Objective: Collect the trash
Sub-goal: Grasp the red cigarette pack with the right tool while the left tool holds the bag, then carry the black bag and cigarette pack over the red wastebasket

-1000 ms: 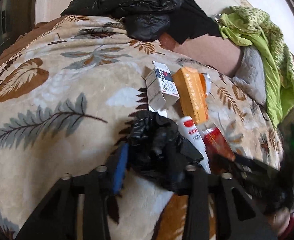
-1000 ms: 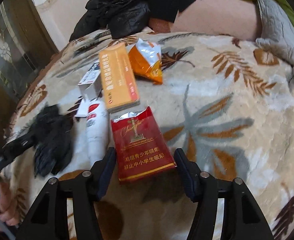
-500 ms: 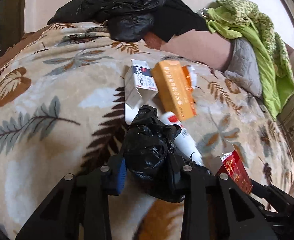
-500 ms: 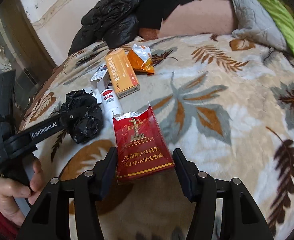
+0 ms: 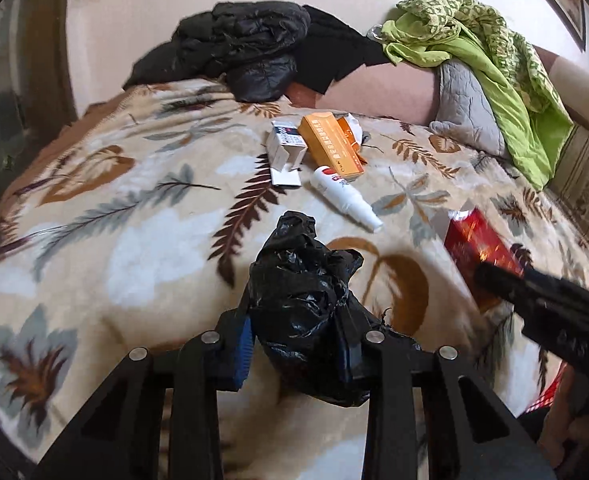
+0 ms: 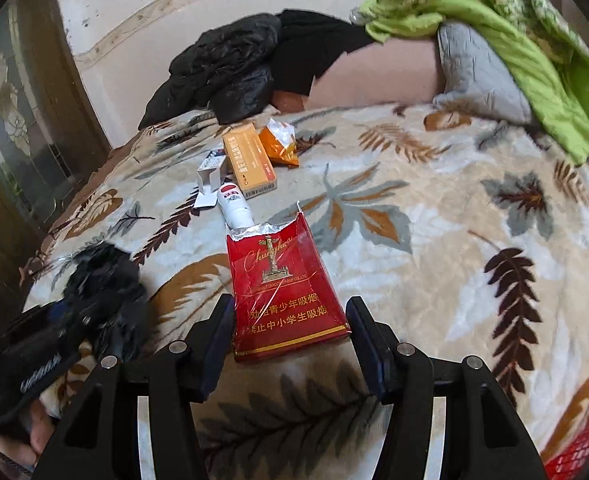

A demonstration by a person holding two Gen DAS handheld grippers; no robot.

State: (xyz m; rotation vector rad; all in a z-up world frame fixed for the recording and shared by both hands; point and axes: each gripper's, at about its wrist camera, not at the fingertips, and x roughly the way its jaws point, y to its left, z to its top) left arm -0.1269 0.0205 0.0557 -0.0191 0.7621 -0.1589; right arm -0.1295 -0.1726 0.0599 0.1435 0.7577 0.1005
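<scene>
My left gripper (image 5: pixel 296 344) is shut on a crumpled black plastic bag (image 5: pixel 302 300) and holds it above the leaf-patterned blanket (image 5: pixel 114 240). My right gripper (image 6: pixel 290 332) is shut on a torn red cigarette pack (image 6: pixel 282 284), which also shows in the left wrist view (image 5: pixel 478 248). Farther back on the blanket lie a white tube (image 5: pixel 344 198), an orange box (image 5: pixel 330 146), a small white carton (image 5: pixel 286 148) and an orange foil wrapper (image 6: pixel 280 144). The bag and left gripper show blurred at the left of the right wrist view (image 6: pixel 102 284).
A black jacket (image 5: pixel 246 52) lies at the bed's far end. A green cloth (image 5: pixel 490 64) drapes over a grey quilted cushion (image 5: pixel 466 108) at the right. A dark wooden door frame (image 6: pixel 26 128) stands at the left. Something red (image 6: pixel 578 452) shows at the lower right.
Both grippers have lifted and pulled back from the pile, carrying the black bag and the red pack. The remaining trash has stayed in place.
</scene>
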